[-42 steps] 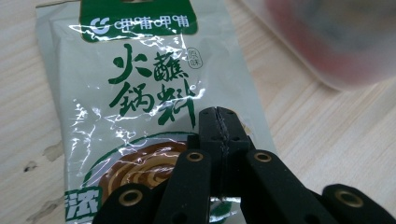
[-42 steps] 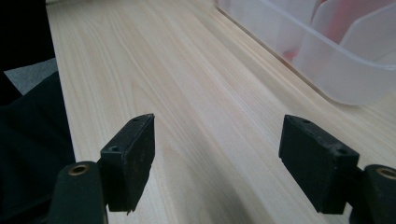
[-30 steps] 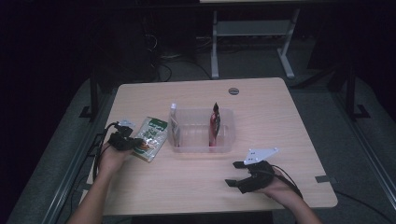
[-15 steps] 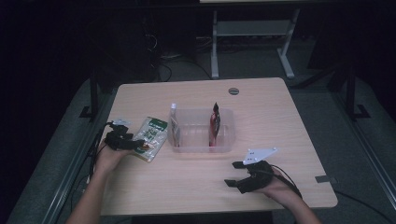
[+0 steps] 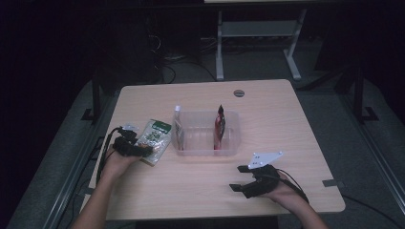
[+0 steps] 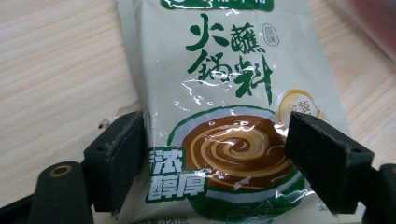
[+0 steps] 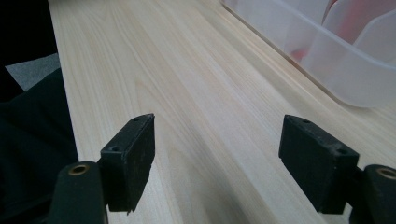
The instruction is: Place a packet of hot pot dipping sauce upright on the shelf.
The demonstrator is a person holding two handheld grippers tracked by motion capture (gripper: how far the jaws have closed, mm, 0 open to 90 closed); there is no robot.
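Left of the bin (image 5: 206,143), the packet (image 5: 154,135) lies flat on the counter (image 5: 286,119), your left gripper (image 5: 143,149) just opened, jaws straddling its near end without pressing. Close too shallow and the slick film may slip out. Your right gripper (image 5: 239,177), open and empty, sits well right of the bin. Pale wood counter, dark room.

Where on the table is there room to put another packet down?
The bare wood between the clear bin and the right claw is free, and so is the strip behind the bin. The left edge is crowded by the green packet and left claw.
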